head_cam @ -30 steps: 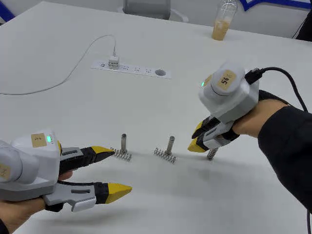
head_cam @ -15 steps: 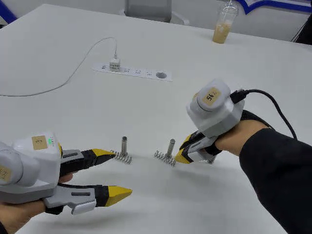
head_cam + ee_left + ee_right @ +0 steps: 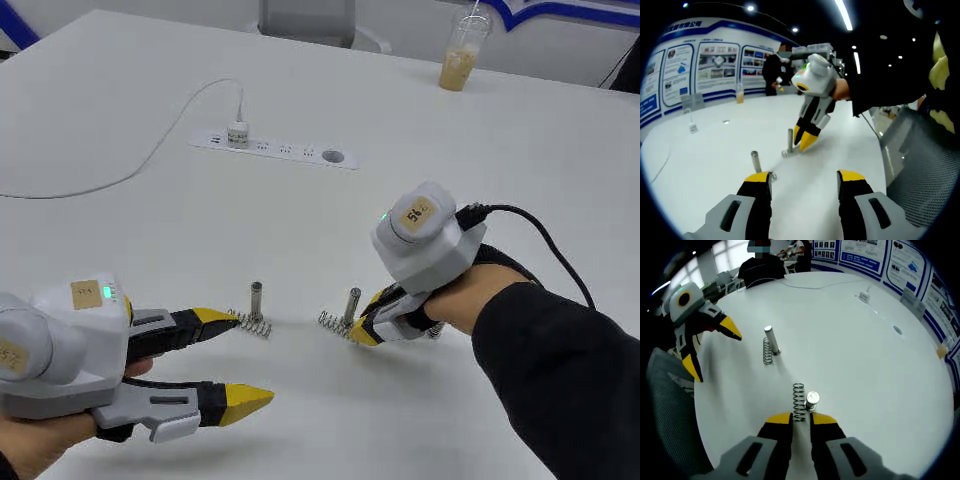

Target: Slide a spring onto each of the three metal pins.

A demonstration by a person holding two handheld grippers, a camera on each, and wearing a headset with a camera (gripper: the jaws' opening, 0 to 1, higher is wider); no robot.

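Here, the right gripper (image 3: pixel 800 417) is down at the table (image 3: pixel 300 220) with its jaws drawn nearly together at the near end of a spring (image 3: pixel 799 401), which lies flat just beside the upright middle pin (image 3: pixel 812 400). Whether they actually pinch it, I cannot tell. The left gripper (image 3: pixel 240 358) hovers low, jaws wide apart and empty, one tip near another spring (image 3: pixel 250 321) lying at the foot of the left pin (image 3: pixel 256 297).
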